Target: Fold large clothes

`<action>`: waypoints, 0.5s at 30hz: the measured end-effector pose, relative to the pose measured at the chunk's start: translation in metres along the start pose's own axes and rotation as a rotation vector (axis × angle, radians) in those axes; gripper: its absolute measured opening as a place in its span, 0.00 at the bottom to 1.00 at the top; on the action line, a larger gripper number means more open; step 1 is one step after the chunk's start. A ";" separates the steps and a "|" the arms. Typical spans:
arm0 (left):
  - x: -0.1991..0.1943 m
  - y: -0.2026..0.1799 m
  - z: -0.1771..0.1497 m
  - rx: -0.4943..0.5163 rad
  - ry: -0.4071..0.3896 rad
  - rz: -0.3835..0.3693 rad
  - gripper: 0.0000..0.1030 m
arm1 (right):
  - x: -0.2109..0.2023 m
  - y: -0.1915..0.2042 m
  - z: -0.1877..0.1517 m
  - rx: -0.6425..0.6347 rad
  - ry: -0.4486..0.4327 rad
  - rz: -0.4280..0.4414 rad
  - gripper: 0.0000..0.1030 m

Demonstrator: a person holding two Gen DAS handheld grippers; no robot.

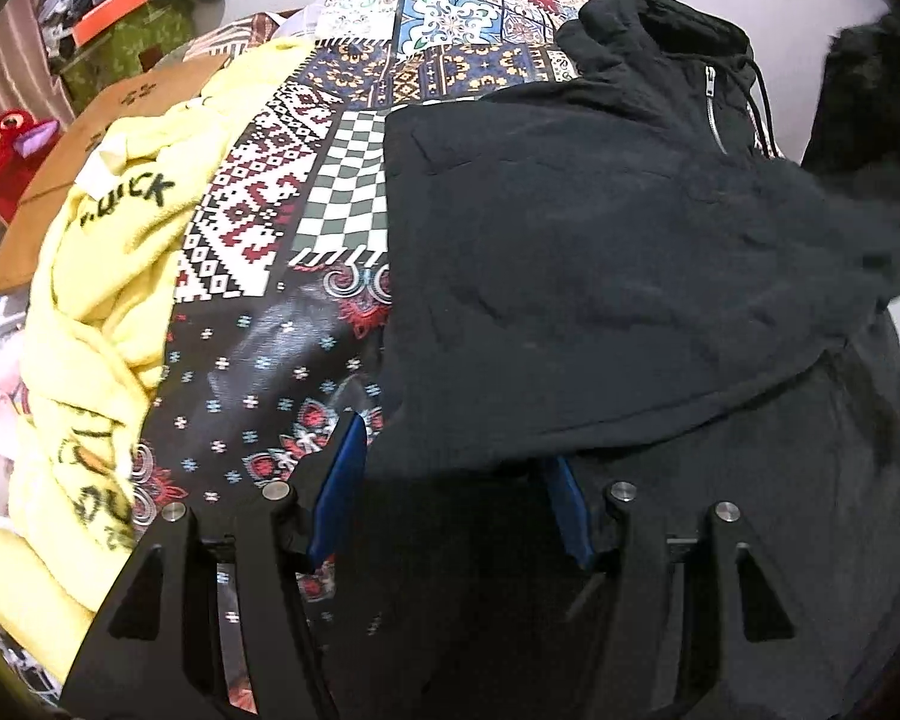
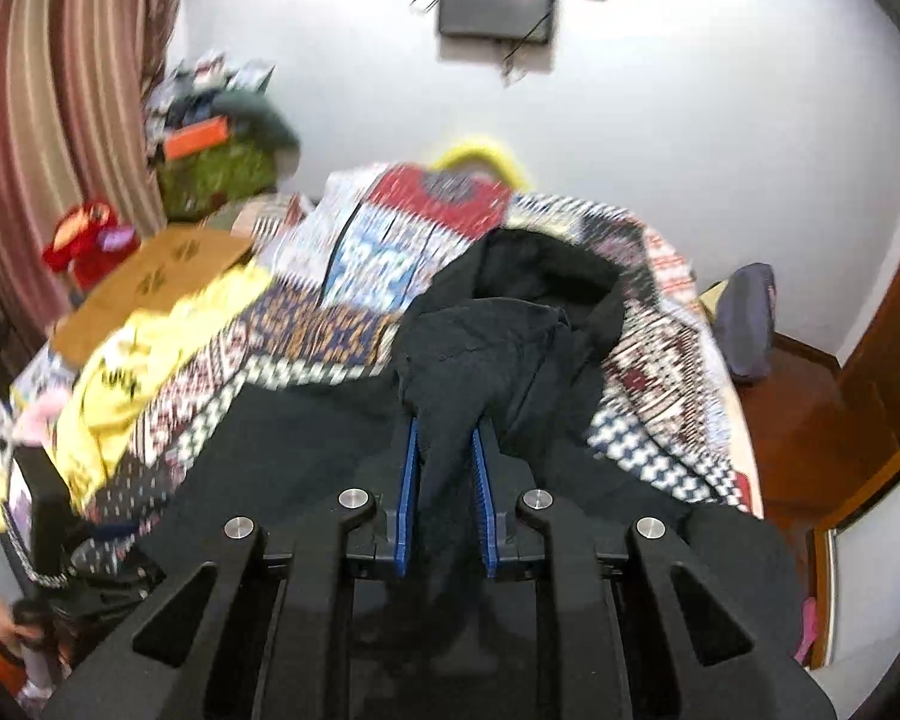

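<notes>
Two claws work a black hoodie on the patterned bed: right claw pinches its fabric, left claw gapes wide. Yellow garment reads "QUICK".

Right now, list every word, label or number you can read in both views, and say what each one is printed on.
"UICK": black print on the yellow garment, upper part; the letter before it is hidden in a fold.
"DU": black print lower on the same garment, partly folded; the rest is unreadable.
Black marks on the brown cardboard: too small to read.
Right wrist view: the garment's print is motion-blurred, unreadable.
Black hoodie: no text visible.
</notes>
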State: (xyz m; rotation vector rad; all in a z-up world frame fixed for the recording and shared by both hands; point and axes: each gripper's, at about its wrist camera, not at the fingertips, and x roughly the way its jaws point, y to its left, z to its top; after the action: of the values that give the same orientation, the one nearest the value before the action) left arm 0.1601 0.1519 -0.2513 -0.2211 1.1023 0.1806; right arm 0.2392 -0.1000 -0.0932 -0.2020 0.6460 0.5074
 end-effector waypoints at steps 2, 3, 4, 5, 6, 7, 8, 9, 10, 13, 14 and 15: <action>0.001 -0.003 0.001 0.000 -0.002 0.007 0.56 | -0.007 -0.013 -0.001 0.035 -0.027 0.004 0.15; 0.001 -0.003 0.001 0.003 -0.005 0.012 0.56 | -0.008 -0.018 -0.003 0.052 -0.031 0.004 0.15; 0.001 -0.004 0.001 0.005 -0.005 0.014 0.56 | -0.007 -0.027 -0.007 0.077 -0.024 0.007 0.15; 0.001 -0.004 0.001 0.004 -0.005 0.014 0.56 | -0.005 -0.034 -0.011 0.098 -0.014 0.011 0.14; 0.001 -0.003 0.001 0.001 -0.004 0.013 0.56 | -0.003 -0.039 -0.015 0.112 -0.003 0.010 0.14; 0.001 -0.002 0.001 -0.004 -0.003 0.012 0.57 | 0.001 -0.045 -0.021 0.126 0.015 0.001 0.14; 0.002 -0.001 0.001 -0.011 -0.002 0.012 0.57 | 0.005 -0.052 -0.029 0.142 0.035 -0.004 0.14; 0.002 0.000 0.000 -0.019 0.000 0.011 0.58 | 0.010 -0.058 -0.037 0.160 0.058 -0.002 0.14; 0.002 0.001 0.000 -0.025 0.001 0.008 0.59 | 0.014 -0.064 -0.044 0.175 0.079 -0.002 0.14; 0.002 0.002 -0.001 -0.032 0.005 0.000 0.59 | 0.027 -0.079 -0.070 0.218 0.152 -0.003 0.14; 0.001 0.002 -0.001 -0.028 0.005 0.000 0.59 | 0.028 -0.085 -0.075 0.230 0.168 -0.004 0.14; 0.001 0.001 -0.001 -0.024 0.005 -0.001 0.59 | 0.030 -0.089 -0.082 0.246 0.186 0.000 0.14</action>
State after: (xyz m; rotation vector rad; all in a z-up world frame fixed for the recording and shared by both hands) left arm 0.1589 0.1525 -0.2526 -0.2437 1.1058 0.1923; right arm 0.2620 -0.1923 -0.1739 -0.0160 0.8829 0.4078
